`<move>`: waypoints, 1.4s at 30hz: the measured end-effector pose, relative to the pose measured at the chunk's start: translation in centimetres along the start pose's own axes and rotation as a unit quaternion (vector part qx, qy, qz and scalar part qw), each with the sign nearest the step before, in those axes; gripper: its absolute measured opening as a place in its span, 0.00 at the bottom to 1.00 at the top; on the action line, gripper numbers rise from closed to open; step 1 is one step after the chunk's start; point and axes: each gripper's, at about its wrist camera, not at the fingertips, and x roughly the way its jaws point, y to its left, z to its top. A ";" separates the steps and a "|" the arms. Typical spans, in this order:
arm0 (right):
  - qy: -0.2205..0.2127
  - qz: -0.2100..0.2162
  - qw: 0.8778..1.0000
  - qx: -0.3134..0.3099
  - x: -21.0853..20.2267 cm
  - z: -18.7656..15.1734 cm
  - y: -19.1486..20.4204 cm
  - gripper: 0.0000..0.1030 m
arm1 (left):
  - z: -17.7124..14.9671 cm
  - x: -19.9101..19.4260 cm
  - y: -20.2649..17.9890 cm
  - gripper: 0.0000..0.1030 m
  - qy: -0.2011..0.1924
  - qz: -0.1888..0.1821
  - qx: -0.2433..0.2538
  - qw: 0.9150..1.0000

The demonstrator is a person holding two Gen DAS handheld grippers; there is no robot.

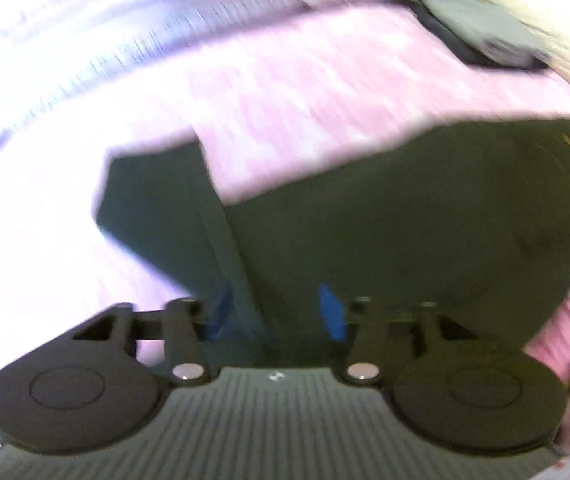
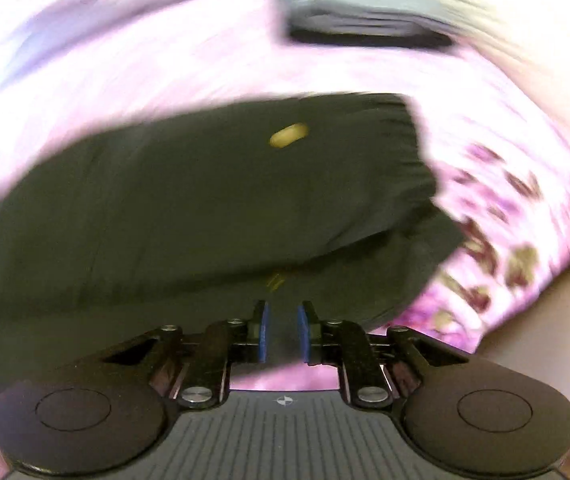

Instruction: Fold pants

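Observation:
Dark green pants (image 1: 405,232) lie spread over a pink flowered bedsheet (image 1: 305,92); both views are motion-blurred. My left gripper (image 1: 275,312) sits at the near edge of the pants, and a fold of the cloth runs between its blue pads (image 1: 331,312), which stand fairly wide apart around it. In the right wrist view the pants (image 2: 205,208) show a small yellow label (image 2: 289,135) and a gathered waistband at the right. My right gripper (image 2: 283,330) is nearly closed, with dark cloth pinched between its pads (image 2: 264,332).
A stack of folded grey and dark clothes (image 1: 477,28) (image 2: 365,16) rests on the sheet beyond the pants. The bedsheet (image 2: 505,220) drops off at the right, with a beige surface (image 2: 545,340) past its edge. White bedding (image 1: 25,120) lies to the left.

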 end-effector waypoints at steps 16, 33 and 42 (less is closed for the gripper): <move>-0.012 0.044 0.985 0.167 1.6 1.8 -7.6 0.16 | 4.2 9.4 7.6 0.04 0.001 0.128 -0.123 0.984; -0.019 0.162 0.917 0.364 3.6 -0.2 -12.5 0.37 | -17.4 2.4 19.0 0.27 -0.068 -0.008 -0.670 0.740; -0.049 0.222 0.871 0.436 5.6 -0.5 -15.1 0.37 | -17.3 3.0 18.9 0.14 -0.054 0.007 -0.637 0.769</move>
